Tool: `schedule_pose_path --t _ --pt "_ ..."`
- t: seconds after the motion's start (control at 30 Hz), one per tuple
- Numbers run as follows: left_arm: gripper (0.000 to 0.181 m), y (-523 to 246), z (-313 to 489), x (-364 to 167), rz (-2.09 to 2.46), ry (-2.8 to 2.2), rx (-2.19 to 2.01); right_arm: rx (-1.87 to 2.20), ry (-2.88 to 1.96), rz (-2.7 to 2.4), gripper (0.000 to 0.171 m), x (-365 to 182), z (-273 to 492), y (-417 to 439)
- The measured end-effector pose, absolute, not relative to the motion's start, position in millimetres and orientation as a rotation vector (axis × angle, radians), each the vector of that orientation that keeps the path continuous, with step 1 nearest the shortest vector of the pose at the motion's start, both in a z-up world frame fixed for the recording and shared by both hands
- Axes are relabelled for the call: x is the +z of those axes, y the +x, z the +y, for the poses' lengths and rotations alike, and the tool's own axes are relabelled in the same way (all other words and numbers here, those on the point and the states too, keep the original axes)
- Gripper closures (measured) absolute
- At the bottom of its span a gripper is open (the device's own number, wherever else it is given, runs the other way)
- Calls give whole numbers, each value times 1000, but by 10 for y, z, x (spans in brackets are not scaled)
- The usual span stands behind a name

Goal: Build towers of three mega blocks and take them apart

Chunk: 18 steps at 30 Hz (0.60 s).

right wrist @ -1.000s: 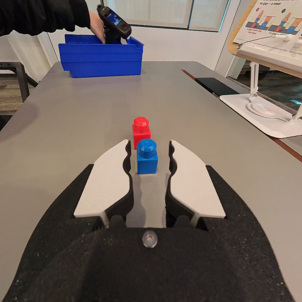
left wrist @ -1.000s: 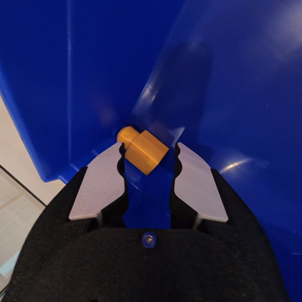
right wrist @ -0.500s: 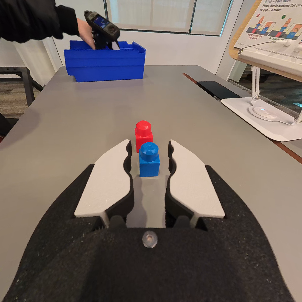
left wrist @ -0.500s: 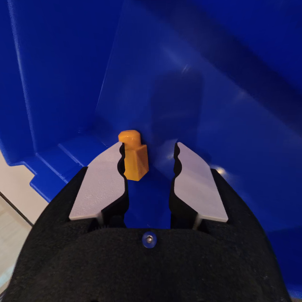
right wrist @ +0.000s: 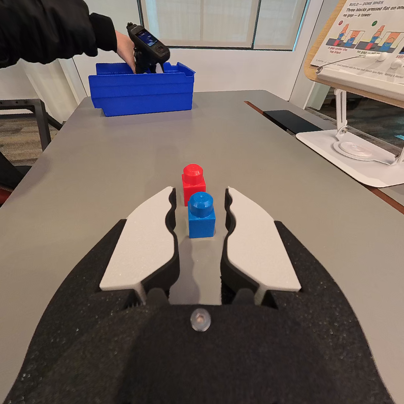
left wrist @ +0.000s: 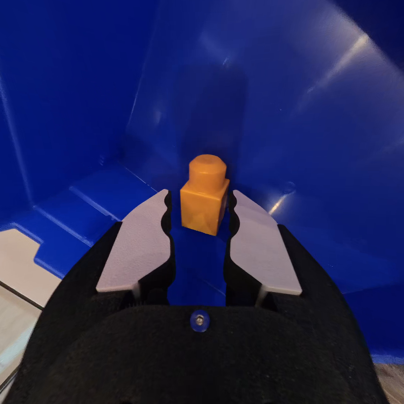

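Left gripper (left wrist: pixel 200 204): it is held open inside the blue bin (left wrist: pixel 306 131). Nothing is being gripped yet.
Orange block (left wrist: pixel 202 203): it is stood upright on the bin floor, close to a bin corner. It is set between the two fingertips, with a small gap seen on the left side. Whether the right finger is touching it cannot be told.
Why it is held so: one finger is put on each side, so the block can likely be pinched and lifted out.
Right gripper (right wrist: pixel 200 209): it is held open and low over the table (right wrist: pixel 109 175), near the table's middle. Nothing is being gripped.
Blue block (right wrist: pixel 201 218): it is stood upright on the table, between the right fingers. A gap is seen on both sides.
Red block (right wrist: pixel 193 183): it is stood upright just behind the blue block, very close to it.
Bin on the table: it is placed at the far left corner of the table. A hand (right wrist: pixel 125 51) with the left gripper is seen reaching into it.
Task so far: no blocks are stacked. A third block seems to be wanted from the bin.
Picture board (right wrist: pixel 360 39): it is propped on a white stand at the right edge.
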<state>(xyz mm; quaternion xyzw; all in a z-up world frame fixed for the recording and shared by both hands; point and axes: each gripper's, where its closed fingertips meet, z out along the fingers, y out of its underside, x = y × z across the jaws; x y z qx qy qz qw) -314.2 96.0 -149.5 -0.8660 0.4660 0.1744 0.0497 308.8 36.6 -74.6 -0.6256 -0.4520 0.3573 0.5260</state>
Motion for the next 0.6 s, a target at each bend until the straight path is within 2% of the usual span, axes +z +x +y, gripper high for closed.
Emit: schedule_pose_path --t 0.13,0.37,0.6 --pt "141 -3114 914 -1531 1432 -2705 445 867 -1511 -1088 130 -775 363 3076" --pt "144 -3168 756 -1558 1337 -2919 348 871 -1513 -1092 130 -776 351 3067" --pt "144 -3160 766 -1522 1262 -2926 326 870 -1517 -1083 130 -770 356 3076"
